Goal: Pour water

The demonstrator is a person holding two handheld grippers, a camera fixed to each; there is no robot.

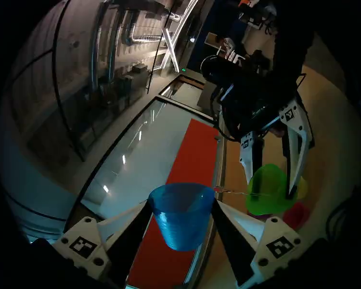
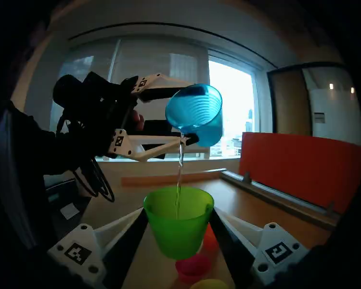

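Our left tongs (image 1: 182,206) clamp the blue cup (image 1: 183,224) between both fingers, tipped above the green cup (image 2: 178,229). Our right tongs (image 2: 178,212) grip that green cup upright over the bench (image 2: 260,207), and water (image 2: 179,164) streams into it.

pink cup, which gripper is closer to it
Right. The right gripper, shut on the green cup, hangs just above the pink cup. The left gripper, shut on the tilted blue cup, is higher up, above the green cup.
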